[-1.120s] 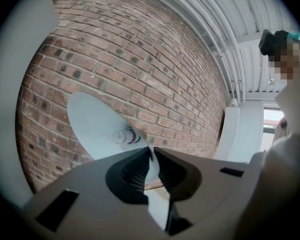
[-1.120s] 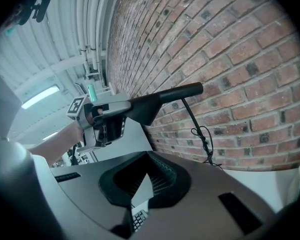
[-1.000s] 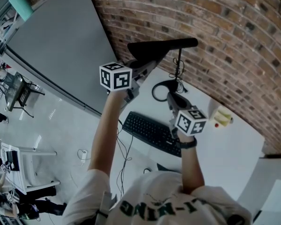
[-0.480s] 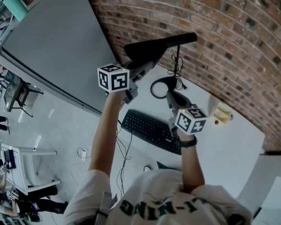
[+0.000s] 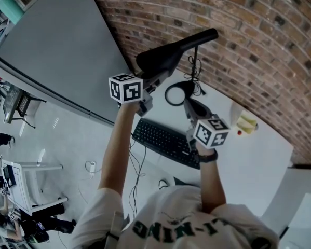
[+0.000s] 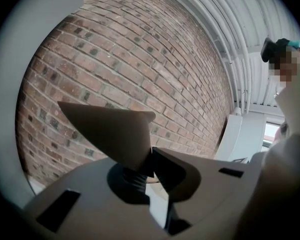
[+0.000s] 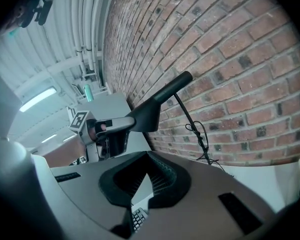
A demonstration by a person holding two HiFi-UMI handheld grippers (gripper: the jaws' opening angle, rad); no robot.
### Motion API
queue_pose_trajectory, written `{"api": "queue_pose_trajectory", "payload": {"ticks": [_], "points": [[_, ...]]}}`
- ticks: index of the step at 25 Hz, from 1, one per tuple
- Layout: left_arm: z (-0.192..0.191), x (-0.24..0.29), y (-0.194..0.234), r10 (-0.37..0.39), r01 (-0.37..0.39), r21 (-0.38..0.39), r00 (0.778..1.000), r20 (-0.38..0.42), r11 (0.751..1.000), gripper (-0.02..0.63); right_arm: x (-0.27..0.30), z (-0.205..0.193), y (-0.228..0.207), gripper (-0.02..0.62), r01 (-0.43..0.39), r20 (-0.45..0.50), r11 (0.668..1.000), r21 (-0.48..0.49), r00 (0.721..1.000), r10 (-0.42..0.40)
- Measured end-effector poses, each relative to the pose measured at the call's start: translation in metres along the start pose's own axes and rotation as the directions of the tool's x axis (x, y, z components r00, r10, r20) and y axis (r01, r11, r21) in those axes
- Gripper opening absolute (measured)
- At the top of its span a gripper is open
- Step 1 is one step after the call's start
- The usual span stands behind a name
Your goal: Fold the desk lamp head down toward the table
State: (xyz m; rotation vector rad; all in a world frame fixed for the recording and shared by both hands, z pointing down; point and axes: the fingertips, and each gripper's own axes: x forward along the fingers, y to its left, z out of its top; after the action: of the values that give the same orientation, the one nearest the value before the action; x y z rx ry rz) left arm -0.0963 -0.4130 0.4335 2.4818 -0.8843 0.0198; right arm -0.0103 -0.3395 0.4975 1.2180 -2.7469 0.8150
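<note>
The black desk lamp head [image 5: 163,58] stands above the white table [image 5: 254,160] on a thin stem [image 5: 196,61] rising from a ring base [image 5: 178,93]. It slants, its wide end low at the left. My left gripper [image 5: 156,78] is shut on that wide end, and its jaws have just been closing further on it. In the left gripper view the head [image 6: 109,129] fills the space over the left gripper [image 6: 151,166]. My right gripper [image 5: 189,105] lies low beside the ring base. In its own view the right gripper [image 7: 150,174] looks shut, with nothing seen between the pads.
A black keyboard [image 5: 163,141] lies on the table's near edge, below both grippers. A brick wall [image 5: 259,45] rises right behind the lamp, and a cable [image 7: 200,134] hangs on the stem. A small yellow object [image 5: 246,123] sits at the right.
The left gripper has sunk with the lamp head's wide end, so the head now slants instead of lying near level. The right gripper has stayed by the base.
</note>
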Motion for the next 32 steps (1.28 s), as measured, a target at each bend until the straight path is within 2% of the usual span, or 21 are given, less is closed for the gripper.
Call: {"api": "queue_pose_trajectory", "payload": {"ticks": [6, 17, 32], "points": [[-0.014, 0.008, 0.007, -0.017, 0.017, -0.038, 1.000, -0.008, 0.999, 0.008, 0.003, -0.007, -0.010, -0.006, 0.015, -0.014, 1.000, 0.010, 1.000, -0.015], [-0.026, 0.016, 0.011, -0.072, 0.074, -0.092, 0.997, 0.028, 0.993, 0.008, 0.012, -0.023, -0.019, -0.006, 0.017, -0.047, 0.999, 0.034, 0.999, -0.015], [-0.051, 0.040, 0.020, -0.173, 0.201, -0.179, 0.972, 0.159, 0.963, 0.011, 0.017, -0.045, -0.042, -0.006, 0.047, -0.090, 0.997, 0.053, 0.995, -0.042]]}}
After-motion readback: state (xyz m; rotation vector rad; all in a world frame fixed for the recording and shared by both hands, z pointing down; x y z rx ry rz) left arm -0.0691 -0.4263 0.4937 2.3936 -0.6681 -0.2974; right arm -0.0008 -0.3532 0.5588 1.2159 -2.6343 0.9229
